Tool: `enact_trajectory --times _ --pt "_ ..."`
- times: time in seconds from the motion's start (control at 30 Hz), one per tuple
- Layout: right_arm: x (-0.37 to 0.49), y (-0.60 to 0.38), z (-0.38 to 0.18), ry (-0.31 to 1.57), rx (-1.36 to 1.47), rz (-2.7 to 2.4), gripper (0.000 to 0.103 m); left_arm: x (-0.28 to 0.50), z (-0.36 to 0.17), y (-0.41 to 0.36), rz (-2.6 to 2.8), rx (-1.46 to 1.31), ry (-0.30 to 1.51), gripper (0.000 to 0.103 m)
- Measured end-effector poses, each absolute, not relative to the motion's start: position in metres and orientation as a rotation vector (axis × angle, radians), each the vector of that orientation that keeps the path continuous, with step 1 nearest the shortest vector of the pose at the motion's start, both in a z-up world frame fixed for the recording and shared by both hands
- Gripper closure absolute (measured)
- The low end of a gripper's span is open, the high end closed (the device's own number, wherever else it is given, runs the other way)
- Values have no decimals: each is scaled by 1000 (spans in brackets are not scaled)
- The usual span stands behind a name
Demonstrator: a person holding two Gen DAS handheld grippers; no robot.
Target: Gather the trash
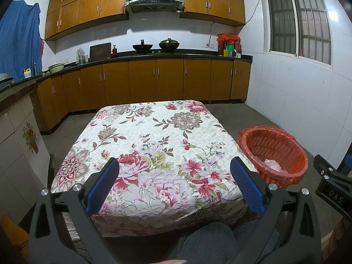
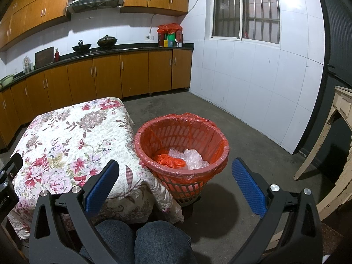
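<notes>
We hold the left gripper [image 1: 175, 171] over the near edge of the flower-patterned tabletop [image 1: 154, 132], its blue fingers [image 1: 103, 184] spread wide and empty. Our right gripper [image 2: 176, 173], fingers likewise parted with nothing between them, hangs just short of the red-lined basket [image 2: 140, 145] standing beside the tabletop. Ahead of those fingers, inside the basket, lie clear plastic scraps [image 2: 191, 157] and what looks like a crumpled orange bag [image 2: 169, 160].

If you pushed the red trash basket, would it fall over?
Probably it would slide or tip easily. The trash basket looks like thin slotted plastic, wider at the rim than at the base, so likely light. Only crumpled clear plastic and an orange bag lie inside, adding little weight.
</notes>
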State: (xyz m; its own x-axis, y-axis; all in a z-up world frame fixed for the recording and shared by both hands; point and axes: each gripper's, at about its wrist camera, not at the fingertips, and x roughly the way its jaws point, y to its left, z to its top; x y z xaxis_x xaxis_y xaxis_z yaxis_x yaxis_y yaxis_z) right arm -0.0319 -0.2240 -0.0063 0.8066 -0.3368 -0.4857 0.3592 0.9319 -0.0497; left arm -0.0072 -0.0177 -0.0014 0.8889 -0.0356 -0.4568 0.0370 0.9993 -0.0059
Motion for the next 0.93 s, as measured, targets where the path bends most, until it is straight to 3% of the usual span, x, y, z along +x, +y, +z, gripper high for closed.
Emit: enact_trajectory --times 0.93 --pt "-31 -225 -5 513 45 -371 2 -7 -1 -16 -33 4 477 4"
